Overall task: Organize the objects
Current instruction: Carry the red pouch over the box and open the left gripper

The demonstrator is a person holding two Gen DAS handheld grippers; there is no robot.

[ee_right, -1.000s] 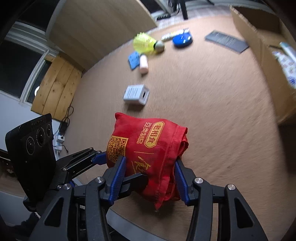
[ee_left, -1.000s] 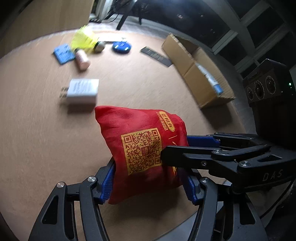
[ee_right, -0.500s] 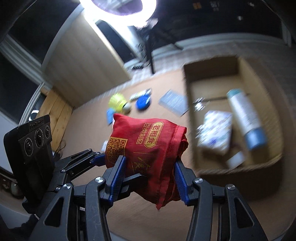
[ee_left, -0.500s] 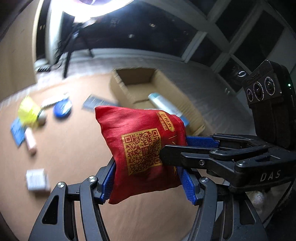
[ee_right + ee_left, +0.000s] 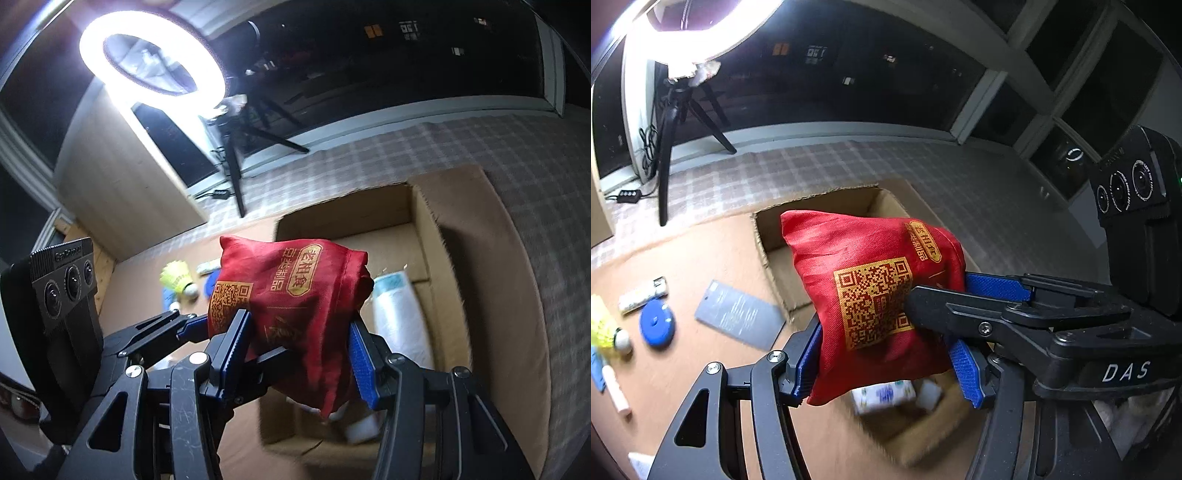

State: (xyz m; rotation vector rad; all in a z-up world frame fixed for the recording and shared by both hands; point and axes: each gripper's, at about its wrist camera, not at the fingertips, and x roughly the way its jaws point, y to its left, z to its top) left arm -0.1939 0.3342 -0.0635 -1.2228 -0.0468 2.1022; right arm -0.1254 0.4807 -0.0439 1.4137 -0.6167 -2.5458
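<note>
So the biggest thing in view is the cardboard box (image 5: pixel 827 206), open at the top, sitting on the brown table (image 5: pixel 701 258). There's already stuff in it: a pale wrapped roll (image 5: pixel 397 317) lying along the bottom and a small printed packet (image 5: pixel 882 395) near the front.

Hanging right over that box is the red bag (image 5: pixel 871 288), the cloth kind with a gold QR code and a gold label. Both tools are on it at once. The left gripper (image 5: pixel 886 354) has its blue pads pressed into the bag's two lower sides, and the right gripper (image 5: pixel 299 347) is clamped on it the same way, coming in from the other side. Neither is gaping; both are squeezed onto fabric.

My guess on handling: it's soft, stuffed and fairly light. The cloth puckers where the pads bite and one loose corner droops below the grip. Not fragile, not very slippery since it's woven, but it'll sag and shift, so grabbing the fat middle like this beats pinching a corner.

Compared to a second ago: the bag was over bare table then, with the box off to the side and a white charger behind it. Now the box sits directly underneath, and the small leftovers, the grey card (image 5: pixel 738 314), blue disc (image 5: pixel 656 328) and yellow shuttlecock (image 5: pixel 177 280), have slid off to the left. The grip itself looks the same.
</note>
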